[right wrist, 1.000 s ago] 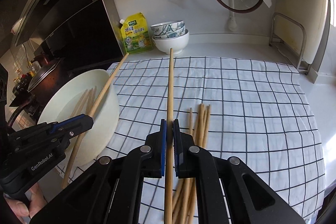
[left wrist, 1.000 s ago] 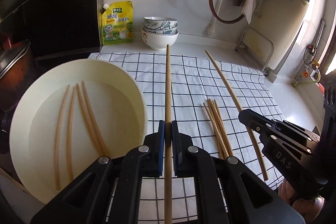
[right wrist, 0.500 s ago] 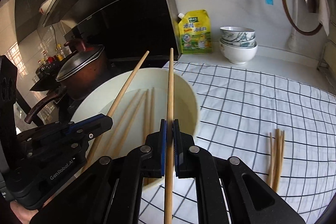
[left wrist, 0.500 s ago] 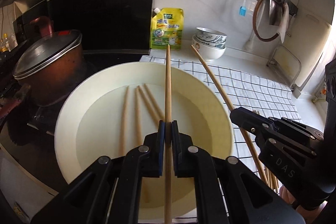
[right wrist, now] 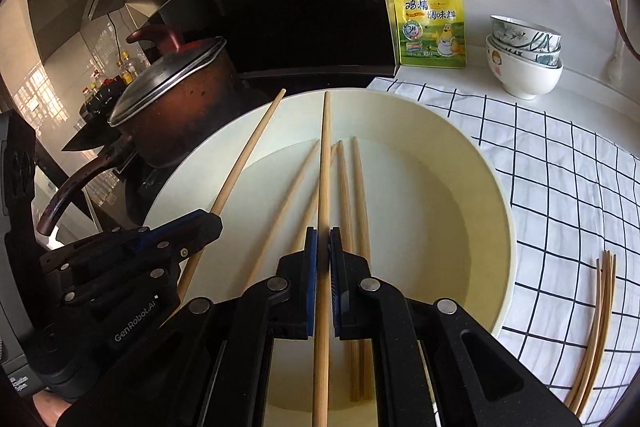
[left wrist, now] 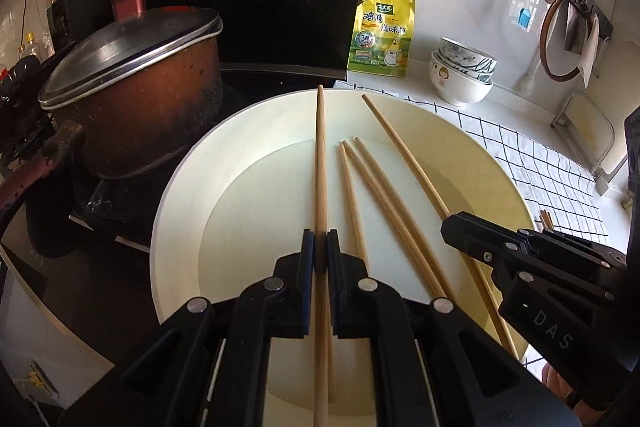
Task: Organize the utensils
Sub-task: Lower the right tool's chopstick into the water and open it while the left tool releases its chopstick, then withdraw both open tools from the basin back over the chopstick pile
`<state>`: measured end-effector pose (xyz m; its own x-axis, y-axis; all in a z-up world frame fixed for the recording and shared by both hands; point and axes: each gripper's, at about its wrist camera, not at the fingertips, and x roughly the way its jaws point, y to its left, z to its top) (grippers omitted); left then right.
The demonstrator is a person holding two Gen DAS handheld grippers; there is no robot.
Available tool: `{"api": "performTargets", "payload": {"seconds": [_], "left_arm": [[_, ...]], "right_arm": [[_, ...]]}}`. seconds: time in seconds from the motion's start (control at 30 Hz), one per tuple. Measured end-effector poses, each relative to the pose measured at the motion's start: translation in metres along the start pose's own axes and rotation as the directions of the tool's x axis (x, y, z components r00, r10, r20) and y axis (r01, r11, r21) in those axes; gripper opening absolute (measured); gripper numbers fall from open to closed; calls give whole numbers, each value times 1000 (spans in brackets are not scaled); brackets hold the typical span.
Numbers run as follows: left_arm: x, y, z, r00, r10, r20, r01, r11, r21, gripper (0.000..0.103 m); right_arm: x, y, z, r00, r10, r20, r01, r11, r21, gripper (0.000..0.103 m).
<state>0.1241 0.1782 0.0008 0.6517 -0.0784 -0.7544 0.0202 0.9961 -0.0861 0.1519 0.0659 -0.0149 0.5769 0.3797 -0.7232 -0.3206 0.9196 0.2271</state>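
Note:
My left gripper [left wrist: 320, 251] is shut on a long wooden chopstick [left wrist: 320, 167] that points out over a wide cream basin [left wrist: 180, 187]. Several chopsticks [left wrist: 376, 195] lie on the basin's floor. Just to the right, my right gripper [left wrist: 452, 227] holds a second chopstick [left wrist: 404, 155] slanted above the basin. In the right wrist view, the right gripper [right wrist: 323, 247] is shut on its chopstick [right wrist: 325, 167], with the left gripper [right wrist: 212, 223] beside it at the left. A few loose chopsticks [right wrist: 600, 299] rest on the checked cloth [right wrist: 560, 187].
A brown lidded pot [left wrist: 136, 83] with a long handle stands on the dark hob left of the basin. A yellow seasoning pouch [left wrist: 382, 35] and stacked bowls [left wrist: 464, 75] stand by the back wall. Utensils hang on a wall rack at the upper right.
Both grippers have swung left from above the checked cloth to above the cream basin, each still carrying its chopstick. The pot has come into view.

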Motion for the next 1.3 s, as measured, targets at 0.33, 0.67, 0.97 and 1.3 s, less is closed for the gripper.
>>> {"api": "performTargets", "payload": {"seconds": [0.33,0.67,0.97,1.3], "left_arm": [[17,5,-4,999,-14,-40,13,1000,-25,8],[4,9,-6,1000,11,-8,-11,999,-45,43],[-9,5,-12,1000,15,1,-15,999,-52,43],[-18,-16,-17,1000,17,1,-17,1000,-24,44]], "right_arm": [[13,-12,-6,999,-29,-40,30,999,33,6],[-2,-13,-7,999,-38,-5,38,999,30,9],[-19,-15,-14,999,-28,17,27,999,34,10],[-42,-29,-27,999,-20,48,17,998,62,11]]}}
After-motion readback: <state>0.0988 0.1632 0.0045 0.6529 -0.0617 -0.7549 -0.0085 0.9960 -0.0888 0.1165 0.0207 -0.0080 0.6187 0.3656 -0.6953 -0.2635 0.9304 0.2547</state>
